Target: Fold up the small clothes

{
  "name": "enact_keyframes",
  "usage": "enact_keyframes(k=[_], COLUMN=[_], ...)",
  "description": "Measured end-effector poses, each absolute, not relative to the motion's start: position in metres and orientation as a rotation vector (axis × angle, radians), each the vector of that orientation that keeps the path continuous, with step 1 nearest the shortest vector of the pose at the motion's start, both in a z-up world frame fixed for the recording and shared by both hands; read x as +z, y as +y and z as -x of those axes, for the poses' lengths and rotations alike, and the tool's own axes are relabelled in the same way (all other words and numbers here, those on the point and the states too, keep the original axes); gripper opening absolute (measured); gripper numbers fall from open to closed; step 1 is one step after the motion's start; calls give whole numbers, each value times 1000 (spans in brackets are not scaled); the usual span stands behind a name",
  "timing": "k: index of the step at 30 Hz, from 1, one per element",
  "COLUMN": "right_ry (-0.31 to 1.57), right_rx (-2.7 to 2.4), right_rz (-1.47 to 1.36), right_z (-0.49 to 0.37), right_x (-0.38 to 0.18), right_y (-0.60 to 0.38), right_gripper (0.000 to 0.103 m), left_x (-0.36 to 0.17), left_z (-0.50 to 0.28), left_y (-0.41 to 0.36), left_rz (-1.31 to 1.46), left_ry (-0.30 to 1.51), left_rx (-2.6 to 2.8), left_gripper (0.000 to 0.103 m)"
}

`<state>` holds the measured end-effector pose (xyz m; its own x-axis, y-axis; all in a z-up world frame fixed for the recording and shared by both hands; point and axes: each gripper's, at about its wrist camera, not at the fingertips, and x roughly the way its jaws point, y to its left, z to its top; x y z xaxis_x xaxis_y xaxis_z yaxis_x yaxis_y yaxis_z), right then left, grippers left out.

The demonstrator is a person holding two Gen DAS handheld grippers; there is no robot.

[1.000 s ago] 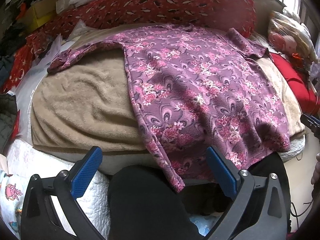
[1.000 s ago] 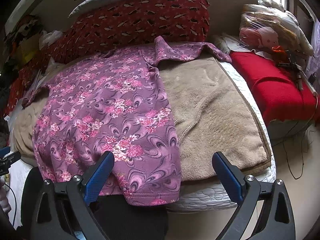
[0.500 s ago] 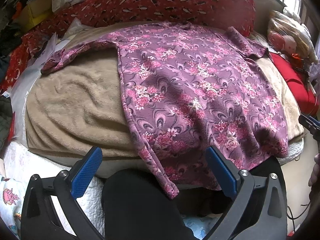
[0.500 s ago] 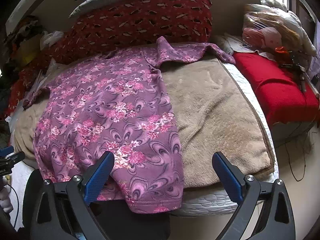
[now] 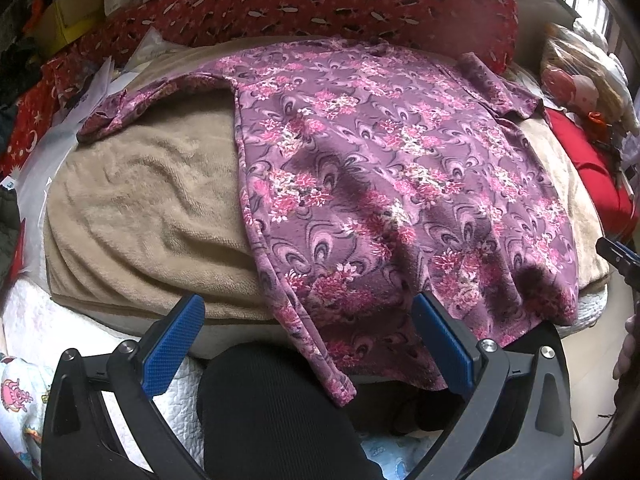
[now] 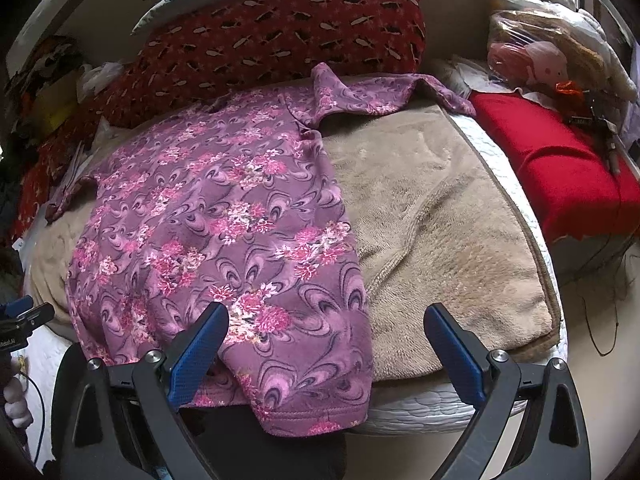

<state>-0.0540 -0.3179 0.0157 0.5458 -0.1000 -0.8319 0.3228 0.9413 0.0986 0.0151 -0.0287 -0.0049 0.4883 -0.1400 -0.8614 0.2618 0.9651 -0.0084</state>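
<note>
A purple floral long-sleeved top (image 5: 392, 184) lies spread flat, sleeves out, on a beige fleece blanket (image 5: 144, 216) on a bed. Its hem hangs over the near edge. It also shows in the right wrist view (image 6: 224, 240). My left gripper (image 5: 308, 340) is open and empty, just in front of the hem's left corner. My right gripper (image 6: 326, 348) is open and empty, in front of the hem's right corner (image 6: 320, 420). Neither touches the cloth. The right gripper's tip shows at the right edge of the left wrist view (image 5: 618, 254).
A red patterned bolster (image 5: 320, 4) lies behind the top. A red cushion (image 6: 560, 176) and bagged soft items (image 6: 536, 52) sit to the right. Papers and clutter (image 5: 80, 92) lie at the left. My dark-clothed knee (image 5: 272, 412) is below the hem.
Both grippers have moved a little closer to the bed and the hem, still open. The top has not moved.
</note>
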Motion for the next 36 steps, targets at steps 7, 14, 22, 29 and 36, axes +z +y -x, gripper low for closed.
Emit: enact_keyframes(k=[7,14,22,29,36], right_ry=[976,987,1033,1188,1071], right_rx=[-255,-254,-315,-315,-102], right_rz=[-275,-284,-311,-368,-463], right_z=[51,48,43,31,40], right_x=[11,7,-15,-63,-27], right_y=[-322,-324,-345,-351,-348], right_gripper=[99,99,99,92,6], left_x=[-7,-12,-48,-75,-59], left_z=[-19,-24,-50,-48,-55], left_y=[-27,-22,15,-15,-5], left_rz=[-128,-116,65,4,63], left_ry=[1042,1061,1242,1309,1332], left_rx=[-235,-226,-165,-253,-294], left_gripper=[103,103,103,74,2])
